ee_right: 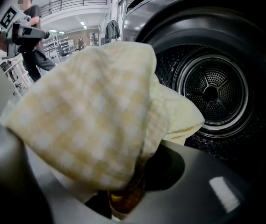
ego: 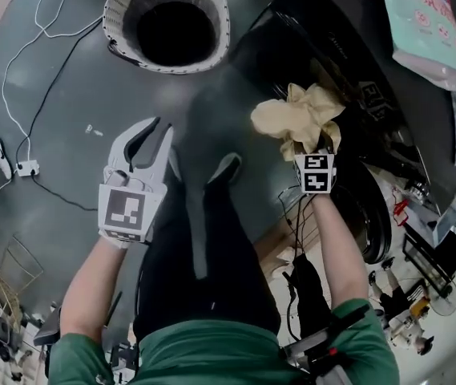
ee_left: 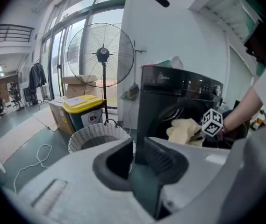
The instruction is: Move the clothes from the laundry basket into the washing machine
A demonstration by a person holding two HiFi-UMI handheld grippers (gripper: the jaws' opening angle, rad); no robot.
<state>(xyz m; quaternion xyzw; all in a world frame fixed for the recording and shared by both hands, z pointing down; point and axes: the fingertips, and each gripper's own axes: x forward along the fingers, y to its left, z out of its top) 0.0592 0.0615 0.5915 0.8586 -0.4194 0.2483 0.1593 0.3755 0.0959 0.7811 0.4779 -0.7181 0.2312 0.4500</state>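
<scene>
Here the carrying step looks to be in hand: the right hand-held gripper [ego: 312, 147] is clenched on a pale yellow checked cloth [ego: 300, 115], which bunches over its jaws and hangs in front of the open washing machine [ee_right: 245, 41]. In the right gripper view the steel drum [ee_right: 211, 93] sits just beyond the cloth, and the cloth is not yet inside it. The left hand-held gripper [ego: 149, 139] is released, its jaws apart with nothing between them, and it hangs over the floor between the person's legs and the white laundry basket [ego: 119, 10].

Next, I would judge, the cloth has to go through the round opening and well into the drum before the jaws let go, so that no corner drapes over the rim. The free gripper could then turn to the basket.

Several things are hard to read. The basket's inside is dark in the head view, and only its rim shows in the left gripper view, so I cannot tell if clothes remain. The cloth covers the right jaws' pads. The machine's door cannot be made out.
</scene>
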